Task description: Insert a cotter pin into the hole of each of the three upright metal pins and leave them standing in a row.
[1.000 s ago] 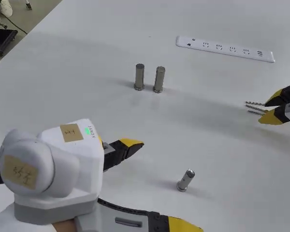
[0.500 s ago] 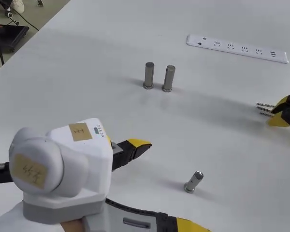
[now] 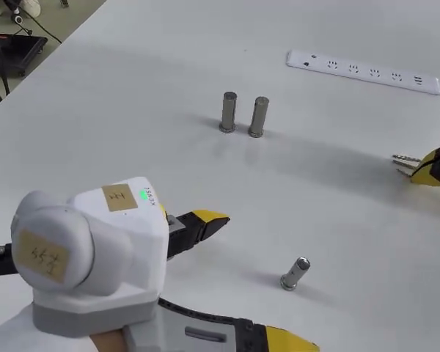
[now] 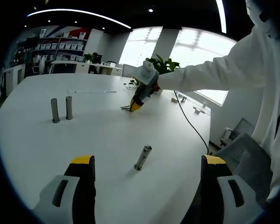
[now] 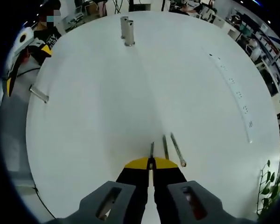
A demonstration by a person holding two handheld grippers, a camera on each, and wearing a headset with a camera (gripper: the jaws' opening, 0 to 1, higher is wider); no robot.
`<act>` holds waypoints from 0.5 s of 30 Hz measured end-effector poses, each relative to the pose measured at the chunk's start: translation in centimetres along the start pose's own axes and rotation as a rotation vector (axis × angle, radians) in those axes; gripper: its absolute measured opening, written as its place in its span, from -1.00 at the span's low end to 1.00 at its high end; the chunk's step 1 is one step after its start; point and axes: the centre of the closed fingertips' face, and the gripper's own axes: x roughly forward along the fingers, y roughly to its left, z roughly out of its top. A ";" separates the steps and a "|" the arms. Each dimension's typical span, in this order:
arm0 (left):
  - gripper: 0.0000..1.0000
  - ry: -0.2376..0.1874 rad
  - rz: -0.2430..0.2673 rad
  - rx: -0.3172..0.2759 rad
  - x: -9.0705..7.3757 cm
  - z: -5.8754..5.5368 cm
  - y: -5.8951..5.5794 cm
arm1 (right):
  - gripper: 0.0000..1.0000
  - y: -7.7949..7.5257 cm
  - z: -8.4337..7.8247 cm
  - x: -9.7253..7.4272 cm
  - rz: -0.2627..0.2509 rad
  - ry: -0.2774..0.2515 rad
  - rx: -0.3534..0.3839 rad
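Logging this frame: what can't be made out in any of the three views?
- Upright pins: their holes are too small to see in every view.
- Third pin: too small to tell if its hole holds anything.
- Right gripper: its body is cut off by the head view's right edge.
- Cotter pins: their rear ends are hidden by the jaws in the right gripper view, so the grip on each is unclear.

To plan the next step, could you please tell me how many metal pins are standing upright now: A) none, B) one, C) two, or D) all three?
C: one upright metal pin and a second upright pin stand side by side, while the third metal pin lies tipped over on the white table.
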 end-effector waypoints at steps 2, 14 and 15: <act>0.86 -0.001 -0.001 -0.001 0.0 0.0 0.0 | -1.00 0.1 0.0 0.0 -0.010 0.012 -0.032; 0.78 -0.017 -0.001 -0.003 -0.1 0.5 0.1 | -1.00 -0.2 0.1 -0.6 -0.052 0.019 -0.030; 0.78 -0.021 0.000 -0.003 -0.1 0.5 0.1 | -1.00 -0.2 0.1 -0.7 -0.053 0.017 -0.030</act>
